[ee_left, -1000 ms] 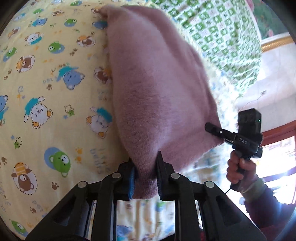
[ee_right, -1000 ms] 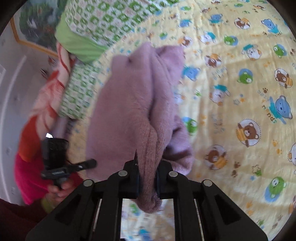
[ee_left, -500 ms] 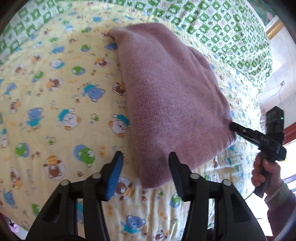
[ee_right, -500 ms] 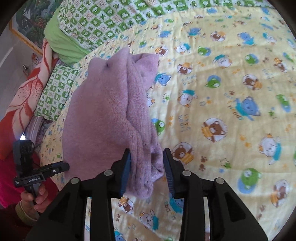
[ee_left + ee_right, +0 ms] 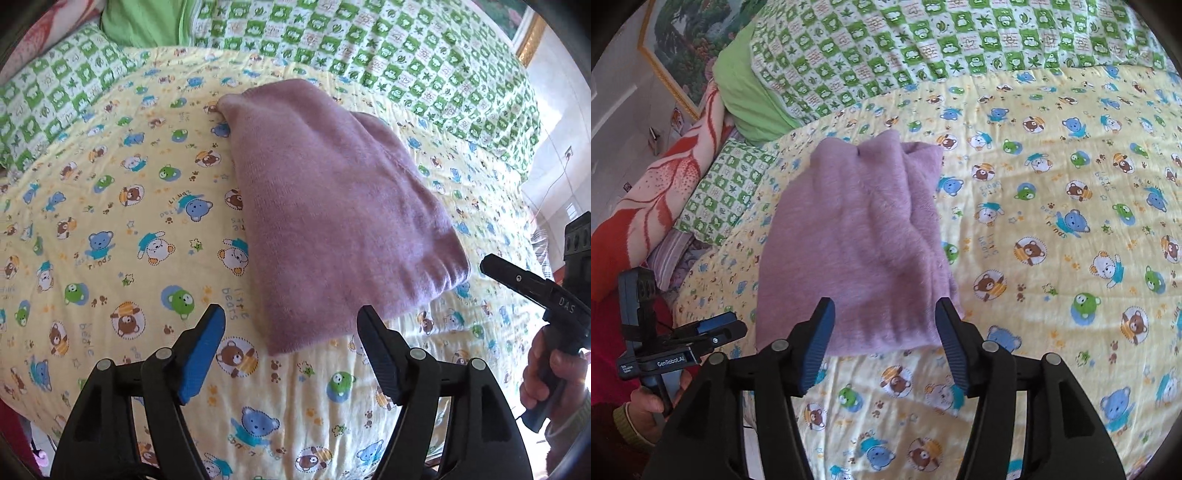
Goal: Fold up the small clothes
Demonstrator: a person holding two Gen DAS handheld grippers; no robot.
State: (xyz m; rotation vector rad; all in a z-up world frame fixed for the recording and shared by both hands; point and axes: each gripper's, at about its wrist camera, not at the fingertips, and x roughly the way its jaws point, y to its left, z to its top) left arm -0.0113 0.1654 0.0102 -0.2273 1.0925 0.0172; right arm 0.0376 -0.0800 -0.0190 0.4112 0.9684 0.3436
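A small mauve knit garment [image 5: 332, 214] lies folded flat on the yellow bear-print quilt [image 5: 110, 229]; it also shows in the right wrist view [image 5: 857, 240]. My left gripper [image 5: 291, 328] is open and empty, just short of the garment's near edge. My right gripper [image 5: 884, 321] is open and empty, its fingers on either side of the garment's near hem, above it. The right gripper also shows at the right edge of the left wrist view [image 5: 491, 264], beside the garment's corner. The left gripper shows at the left of the right wrist view [image 5: 731, 328].
A green-checked blanket [image 5: 923, 48] and a green pillow [image 5: 746, 96] lie at the far side of the bed. A red-orange blanket [image 5: 653, 192] lies at the left. The bed edge runs near the grippers.
Both grippers let go of the garment, opened wide and pulled back. The garment, held up a second ago, now lies flat on the quilt.
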